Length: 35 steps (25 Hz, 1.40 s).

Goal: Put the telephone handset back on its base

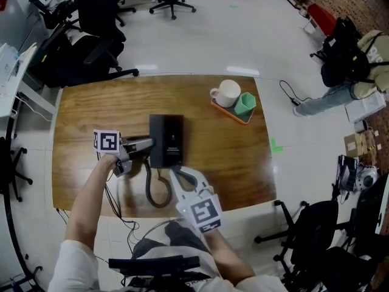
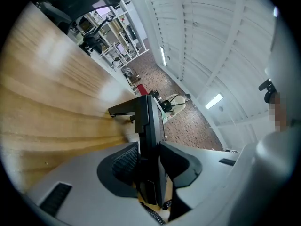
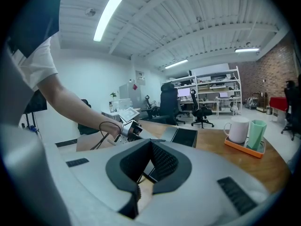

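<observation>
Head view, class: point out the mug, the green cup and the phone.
mug (image 1: 229,92), head view, on its white side.
green cup (image 1: 245,103), head view, on its side.
phone (image 1: 166,140), head view, on its black top face.

Black telephone (image 1: 166,140), white mug (image 1: 230,92), green cup (image 1: 246,104) (orange tray (image 1: 234,117)), brown wood-grain table (image 1: 85,114)

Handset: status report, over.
Left gripper jaws open, straddling handset. Right gripper open, empty. Handset looks seated on base. Coiled cord slack in front; nothing blocking.
</observation>
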Each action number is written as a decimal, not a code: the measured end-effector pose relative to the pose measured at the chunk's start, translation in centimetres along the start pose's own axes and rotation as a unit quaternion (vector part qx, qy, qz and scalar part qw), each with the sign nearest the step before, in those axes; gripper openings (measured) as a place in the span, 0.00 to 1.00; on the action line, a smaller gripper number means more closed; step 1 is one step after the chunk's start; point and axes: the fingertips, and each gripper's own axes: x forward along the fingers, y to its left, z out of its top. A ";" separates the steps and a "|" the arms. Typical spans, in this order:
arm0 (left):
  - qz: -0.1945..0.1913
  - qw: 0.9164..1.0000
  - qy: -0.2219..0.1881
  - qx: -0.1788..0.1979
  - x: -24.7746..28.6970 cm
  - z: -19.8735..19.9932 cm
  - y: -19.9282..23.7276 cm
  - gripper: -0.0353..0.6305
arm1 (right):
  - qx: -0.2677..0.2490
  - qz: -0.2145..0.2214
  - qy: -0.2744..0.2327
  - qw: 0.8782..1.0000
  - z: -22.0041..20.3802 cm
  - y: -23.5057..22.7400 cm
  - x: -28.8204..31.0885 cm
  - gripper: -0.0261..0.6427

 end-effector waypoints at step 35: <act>-0.114 0.946 -0.178 0.244 -12.6 -7.7 -22.9 0.06 | -0.043 -0.025 -0.069 0.996 2.6 10.2 -9.3 0.05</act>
